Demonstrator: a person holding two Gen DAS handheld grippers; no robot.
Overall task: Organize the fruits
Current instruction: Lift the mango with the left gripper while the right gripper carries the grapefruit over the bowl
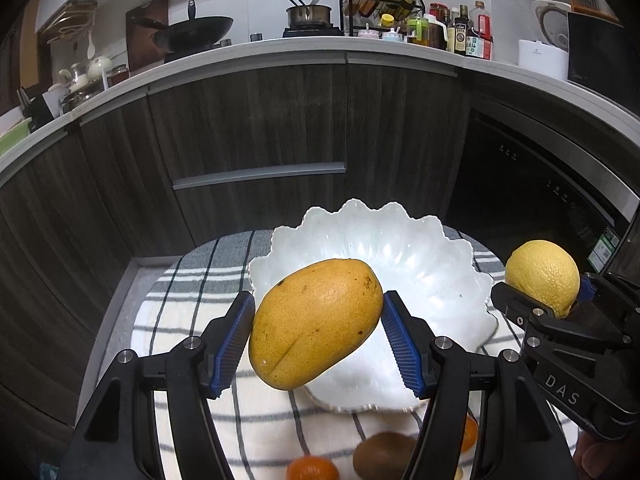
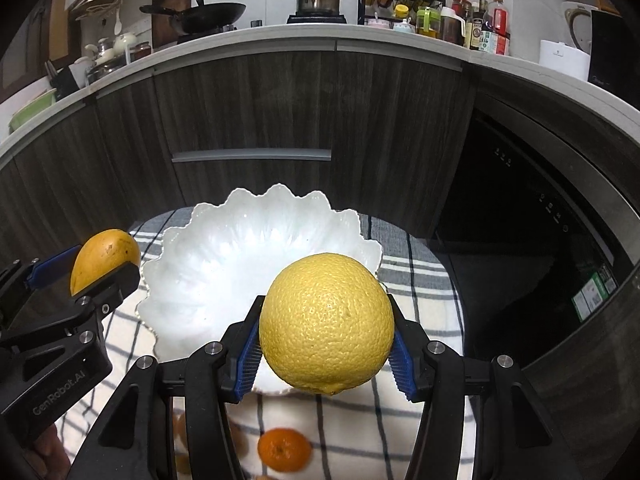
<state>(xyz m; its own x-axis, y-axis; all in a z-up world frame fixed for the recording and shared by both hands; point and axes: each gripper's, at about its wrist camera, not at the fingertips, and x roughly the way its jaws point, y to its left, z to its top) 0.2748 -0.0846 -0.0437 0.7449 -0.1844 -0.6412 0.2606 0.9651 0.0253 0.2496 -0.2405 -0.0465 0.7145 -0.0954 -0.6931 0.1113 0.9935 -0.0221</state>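
Note:
My left gripper (image 1: 318, 340) is shut on a yellow-orange mango (image 1: 314, 322) and holds it above the near rim of a white scalloped bowl (image 1: 400, 248). My right gripper (image 2: 326, 340) is shut on a large yellow citrus fruit (image 2: 326, 322), held above the bowl's (image 2: 240, 248) near right rim. The bowl is empty. Each gripper shows in the other's view: the right one with the citrus (image 1: 544, 276) at right, the left one with the mango (image 2: 104, 258) at left.
The bowl sits on a checked cloth (image 1: 192, 304) over a small round table. A kiwi (image 1: 382, 456) and tangerines (image 1: 312, 470) (image 2: 284, 450) lie on the cloth near me. Dark cabinets (image 1: 248, 128) and an oven (image 1: 532, 184) stand behind.

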